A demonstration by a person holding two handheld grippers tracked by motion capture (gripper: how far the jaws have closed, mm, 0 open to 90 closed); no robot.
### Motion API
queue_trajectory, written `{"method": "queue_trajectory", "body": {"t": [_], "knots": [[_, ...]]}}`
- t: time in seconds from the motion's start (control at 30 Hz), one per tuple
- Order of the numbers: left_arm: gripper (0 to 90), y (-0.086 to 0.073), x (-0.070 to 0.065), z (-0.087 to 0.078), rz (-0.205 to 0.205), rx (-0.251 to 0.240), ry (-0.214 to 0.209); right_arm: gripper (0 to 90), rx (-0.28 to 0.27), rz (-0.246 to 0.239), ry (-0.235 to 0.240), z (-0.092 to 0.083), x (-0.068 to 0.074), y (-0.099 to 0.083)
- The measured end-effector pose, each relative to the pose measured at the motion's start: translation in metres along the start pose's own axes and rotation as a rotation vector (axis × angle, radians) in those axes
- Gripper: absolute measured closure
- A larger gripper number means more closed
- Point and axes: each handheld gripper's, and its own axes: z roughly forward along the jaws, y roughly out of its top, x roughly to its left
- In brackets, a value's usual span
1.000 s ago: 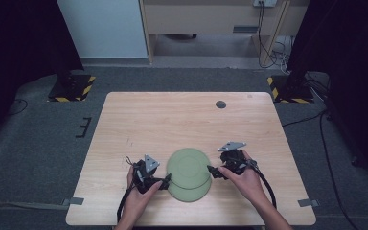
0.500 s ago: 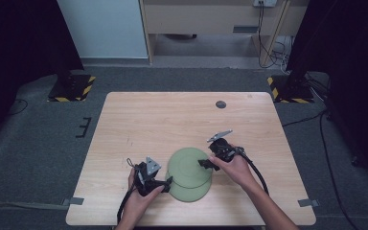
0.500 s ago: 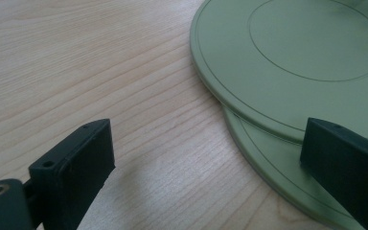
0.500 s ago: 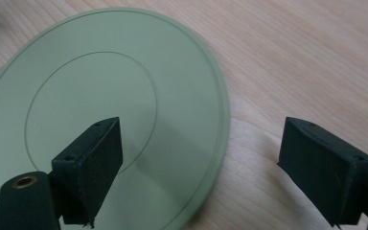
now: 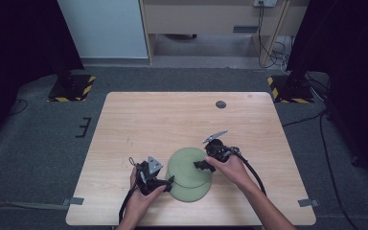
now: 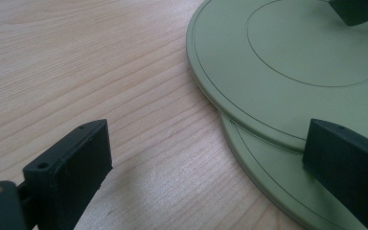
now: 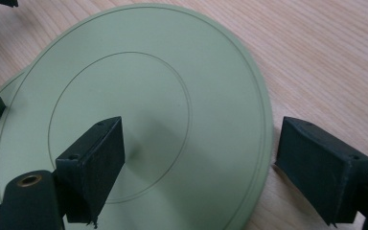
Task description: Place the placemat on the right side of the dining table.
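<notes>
Right gripper (image 5: pixel 202 166), centre of the high view, spreads its jaws wide across the upper plate (image 7: pixel 139 105)'s rim, nothing clamped yet. Left gripper (image 5: pixel 168 182), lower left, gapes too, straddling the lower plate (image 6: pixel 268 177)'s edge. The two green plates overlap, offset; separating or squaring them looks barely begun.
</notes>
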Motion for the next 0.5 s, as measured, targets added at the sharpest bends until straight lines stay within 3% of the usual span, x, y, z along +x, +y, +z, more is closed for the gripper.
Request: {"method": "queue_trajectory", "body": {"t": [0.33,0.5], "knots": [[4.3,-0.0026,-0.0033,-0.0016,-0.008,-0.006,-0.017,15.8,0.001,0.003,0.019,0.0032,0.0,0.0004],[0.9,0.0,-0.0034,0.0011,-0.002,-0.002,-0.009,16.4,0.004,-0.003,0.017,0.0031,-0.0002,0.0008]]}}
